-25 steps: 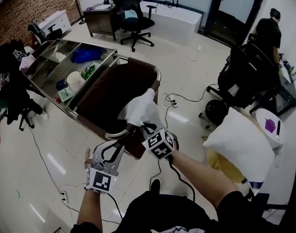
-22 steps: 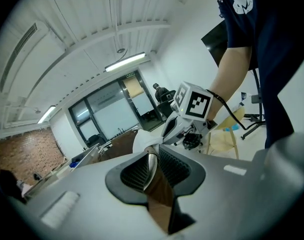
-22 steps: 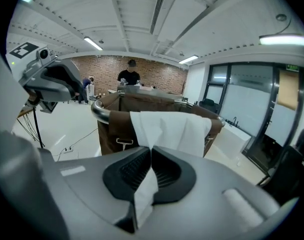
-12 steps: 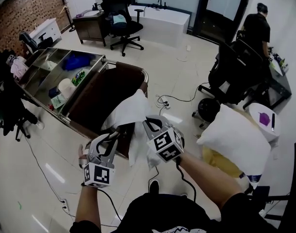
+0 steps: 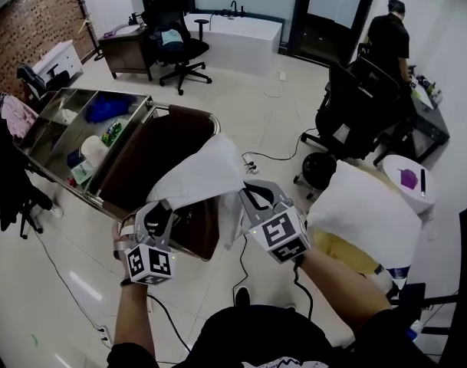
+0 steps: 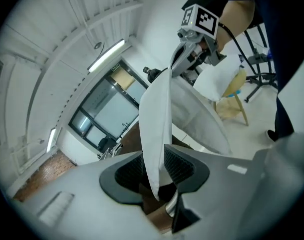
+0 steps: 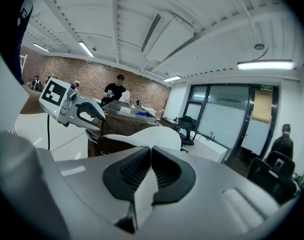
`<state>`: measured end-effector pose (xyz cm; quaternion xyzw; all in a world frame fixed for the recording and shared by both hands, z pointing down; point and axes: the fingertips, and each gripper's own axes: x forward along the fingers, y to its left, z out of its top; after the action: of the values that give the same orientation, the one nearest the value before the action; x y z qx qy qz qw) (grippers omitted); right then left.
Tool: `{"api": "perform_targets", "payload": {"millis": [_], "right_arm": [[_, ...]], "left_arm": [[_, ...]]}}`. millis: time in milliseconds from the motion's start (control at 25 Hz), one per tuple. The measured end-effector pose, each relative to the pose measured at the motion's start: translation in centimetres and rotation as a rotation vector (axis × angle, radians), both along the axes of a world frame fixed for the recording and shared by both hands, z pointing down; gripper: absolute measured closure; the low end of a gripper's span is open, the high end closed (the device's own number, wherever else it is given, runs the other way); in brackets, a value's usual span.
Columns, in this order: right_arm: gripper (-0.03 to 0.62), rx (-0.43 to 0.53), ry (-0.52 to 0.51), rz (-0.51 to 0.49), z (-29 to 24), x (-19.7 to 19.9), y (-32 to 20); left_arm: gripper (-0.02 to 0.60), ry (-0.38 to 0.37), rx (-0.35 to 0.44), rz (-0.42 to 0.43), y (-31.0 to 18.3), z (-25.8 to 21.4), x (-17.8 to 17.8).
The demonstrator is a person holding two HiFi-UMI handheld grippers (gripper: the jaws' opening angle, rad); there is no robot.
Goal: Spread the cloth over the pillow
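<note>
The right gripper (image 5: 252, 199) is clamped tight on an edge of the white cloth (image 5: 198, 173). The left gripper (image 5: 159, 215) has just been opening its jaws, and a fold of cloth hangs loose between them. The cloth is in the air over the near end of the brown-topped cart (image 5: 152, 148). It looks light, limp and quick to slip, so two corners seem the best hold. The pillow (image 5: 367, 209) sits on a yellow stool (image 5: 348, 253), well to the right. A floor cable (image 5: 273, 156) and a black chair (image 5: 356, 121) stand near the way there.
</note>
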<state>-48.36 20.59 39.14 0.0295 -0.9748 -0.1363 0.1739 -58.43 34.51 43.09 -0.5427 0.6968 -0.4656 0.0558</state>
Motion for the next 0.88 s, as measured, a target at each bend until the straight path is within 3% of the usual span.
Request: {"api": "perform_targets", "payload": {"millis": [240, 360, 600, 880], "right_arm": [[0.58, -0.007, -0.019, 0.056, -0.7, 2.4, -2.0], [0.58, -0.008, -0.017, 0.074, -0.5, 3.3, -2.7], [0.58, -0.033, -0.024, 0.106, -0.3, 5.1, -3.7], [0.58, -0.048, -0.021, 0.139, 0.2, 7.8, -4.3]], "left_arm": [[0.463, -0.123, -0.125, 0.013, -1.3, 1.0, -2.4], [0.426, -0.166, -0.208, 0.021, -1.9, 1.6, -4.0], [0.402, -0.084, -0.339, 0.129, -3.3, 3.2, -4.9], [0.402, -0.13, -0.396, 0.182, -5.0, 3.3, -4.9]]}}
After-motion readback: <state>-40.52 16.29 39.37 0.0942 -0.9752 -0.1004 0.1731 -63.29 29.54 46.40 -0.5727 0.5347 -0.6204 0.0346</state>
